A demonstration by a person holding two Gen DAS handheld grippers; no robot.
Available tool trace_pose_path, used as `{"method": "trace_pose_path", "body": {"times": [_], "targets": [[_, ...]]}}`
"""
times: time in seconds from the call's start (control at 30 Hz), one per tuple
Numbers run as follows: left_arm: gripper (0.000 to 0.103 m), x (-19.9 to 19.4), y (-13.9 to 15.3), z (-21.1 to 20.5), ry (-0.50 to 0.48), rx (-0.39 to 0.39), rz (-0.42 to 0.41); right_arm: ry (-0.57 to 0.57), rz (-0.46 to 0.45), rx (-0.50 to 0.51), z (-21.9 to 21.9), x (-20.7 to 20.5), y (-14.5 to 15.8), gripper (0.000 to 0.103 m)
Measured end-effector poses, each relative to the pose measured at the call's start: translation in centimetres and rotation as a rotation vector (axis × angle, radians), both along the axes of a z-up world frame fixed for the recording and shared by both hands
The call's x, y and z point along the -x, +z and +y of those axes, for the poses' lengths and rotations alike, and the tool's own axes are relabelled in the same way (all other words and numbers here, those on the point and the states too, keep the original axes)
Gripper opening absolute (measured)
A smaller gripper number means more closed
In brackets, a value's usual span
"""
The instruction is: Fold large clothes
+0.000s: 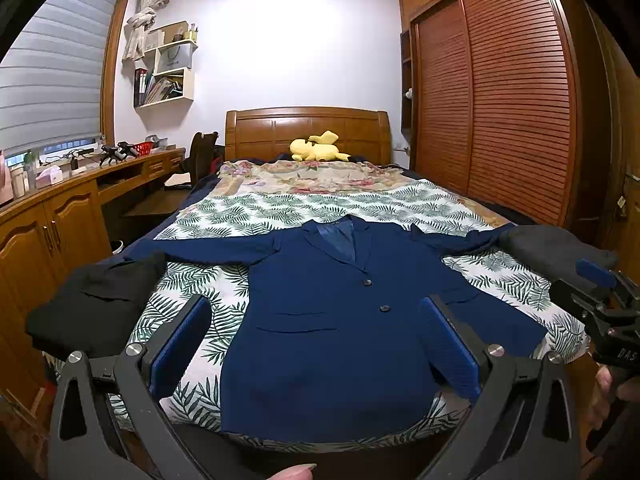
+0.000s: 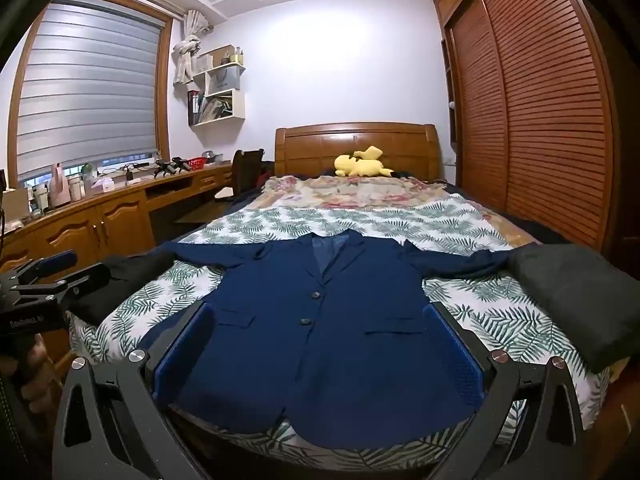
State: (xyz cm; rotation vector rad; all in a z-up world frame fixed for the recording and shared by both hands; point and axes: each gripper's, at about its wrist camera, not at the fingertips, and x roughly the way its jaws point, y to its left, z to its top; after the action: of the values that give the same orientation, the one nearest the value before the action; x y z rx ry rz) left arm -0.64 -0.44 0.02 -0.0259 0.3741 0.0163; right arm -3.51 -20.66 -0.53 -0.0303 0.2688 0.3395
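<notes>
Currently I see the navy blazer flat on the bed, sleeves spread; left gripper and right gripper both wide, holding nothing.

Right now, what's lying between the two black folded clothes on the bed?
The blue jacket, spread flat with sleeves out toward each black pile; both views show it.

Before me is the bed, with a leaf-print sheet over it. On the sheet a blue jacket lies flat, sleeves spread, between two dark folded garments. A yellow plush lies by the headboard.
</notes>
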Motion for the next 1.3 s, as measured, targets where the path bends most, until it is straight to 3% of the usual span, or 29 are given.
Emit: {"method": "trace_pose_path", "body": {"times": [1.3], "targets": [[0.103,0.7,0.7,-0.5,-0.012,-0.01,-0.022,0.003,-0.001,-0.009,-0.3,0.1,-0.2,0.103]]}}
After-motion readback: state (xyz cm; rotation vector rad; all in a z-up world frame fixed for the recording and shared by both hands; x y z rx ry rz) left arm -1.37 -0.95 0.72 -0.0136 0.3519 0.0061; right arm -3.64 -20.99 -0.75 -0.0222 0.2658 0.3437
